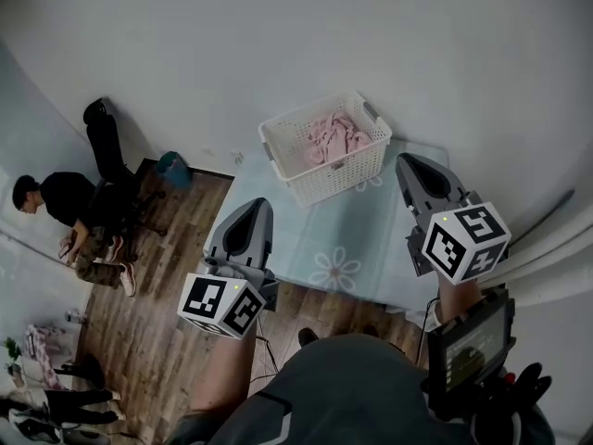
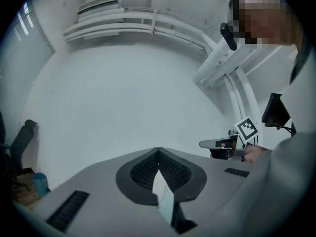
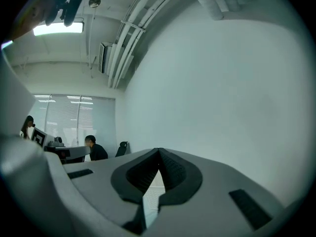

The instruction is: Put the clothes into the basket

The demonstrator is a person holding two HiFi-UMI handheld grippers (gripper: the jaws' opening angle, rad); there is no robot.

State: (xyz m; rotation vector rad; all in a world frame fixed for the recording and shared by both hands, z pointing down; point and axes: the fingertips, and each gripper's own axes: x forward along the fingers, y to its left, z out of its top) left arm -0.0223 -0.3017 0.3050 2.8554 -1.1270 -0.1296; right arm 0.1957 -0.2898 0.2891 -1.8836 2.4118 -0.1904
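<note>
A white slatted basket stands at the far end of a pale blue table. Pink clothes lie bunched inside it. My left gripper hovers over the table's near left corner, short of the basket, jaws together and empty. My right gripper is held to the right of the basket, also shut with nothing in it. In the left gripper view the jaws meet against a bare white wall, and the right gripper shows at the side. The right gripper view shows its closed jaws and the wall.
A person sits by a black office chair on the wood floor at left. A teal bin stands by the wall near the table's left corner. White walls close in behind and to the right of the table.
</note>
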